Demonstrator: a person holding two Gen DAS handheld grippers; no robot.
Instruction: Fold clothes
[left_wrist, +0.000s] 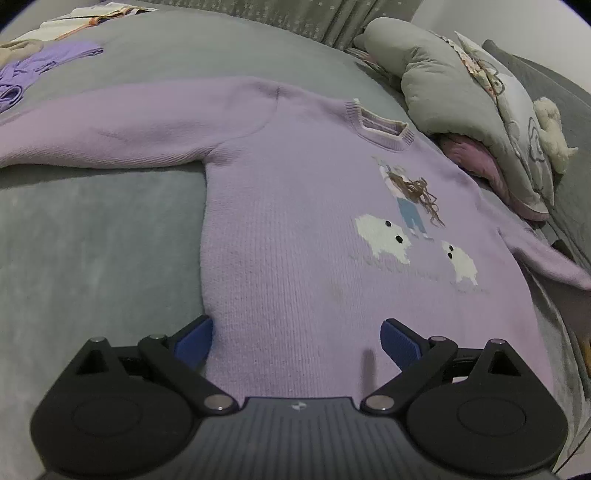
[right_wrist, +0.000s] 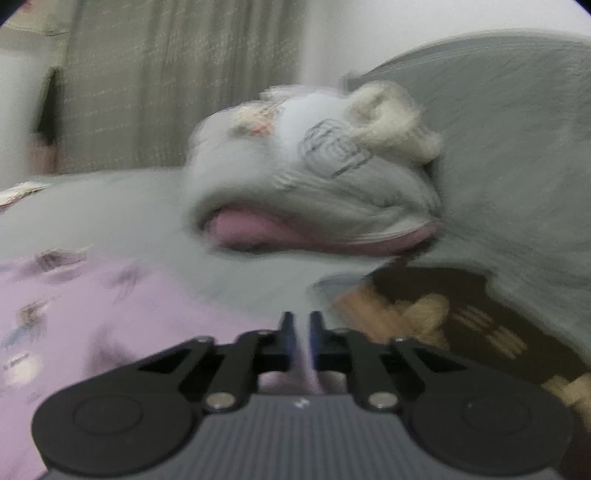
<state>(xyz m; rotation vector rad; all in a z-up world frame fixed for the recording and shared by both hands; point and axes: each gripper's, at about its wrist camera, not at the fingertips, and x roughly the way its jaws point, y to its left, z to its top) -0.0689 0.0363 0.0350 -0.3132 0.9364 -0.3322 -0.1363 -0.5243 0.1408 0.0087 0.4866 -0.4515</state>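
On bed (left_wrist: 92, 229): lilac sweater (left_wrist: 295, 229), spread flat, face up, sleeves out; long axis runs away from left gripper (left_wrist: 297, 341), collar far. Left gripper spread wide over hem, nearer. Right gripper (right_wrist: 302, 341) nearly closed; contents indiscernible, sweater at its left.

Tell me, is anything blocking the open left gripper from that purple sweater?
Nothing visible. The left gripper hovers open directly over the sweater hem, which lies flat on the grey bedspread; the bundled bedding sits off beyond the collar.
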